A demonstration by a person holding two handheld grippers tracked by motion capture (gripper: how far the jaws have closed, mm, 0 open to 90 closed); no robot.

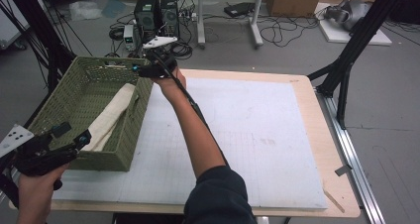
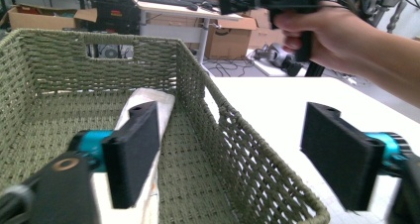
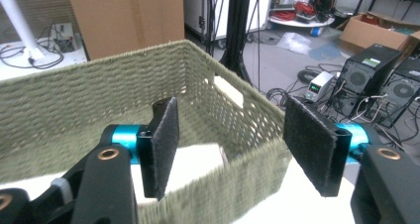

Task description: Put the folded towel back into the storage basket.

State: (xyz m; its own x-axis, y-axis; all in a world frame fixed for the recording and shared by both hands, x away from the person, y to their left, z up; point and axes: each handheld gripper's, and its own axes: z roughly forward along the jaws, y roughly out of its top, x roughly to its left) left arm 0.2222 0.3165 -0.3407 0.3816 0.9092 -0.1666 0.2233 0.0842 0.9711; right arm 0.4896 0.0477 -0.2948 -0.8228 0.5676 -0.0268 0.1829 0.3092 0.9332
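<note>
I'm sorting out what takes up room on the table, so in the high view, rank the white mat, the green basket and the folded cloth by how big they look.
1. White mat, covering most of the tabletop.
2. Green basket, standing on the mat's left edge.
3. Folded cloth, lying inside the basket.
The gaps are plain, so nearness to the camera does not blur the order.

Beyond your table (image 1: 307, 135) with its white gridded mat (image 1: 247, 135), two black computer towers (image 1: 157, 13) stand on the floor among tangled cables (image 1: 277, 33). Cardboard boxes (image 1: 294, 0) sit farther back, near a white desk leg (image 1: 256, 21).

Basket (image 1: 124, 149) wall blocks left; mat (image 1: 247, 135) lies open.
</note>
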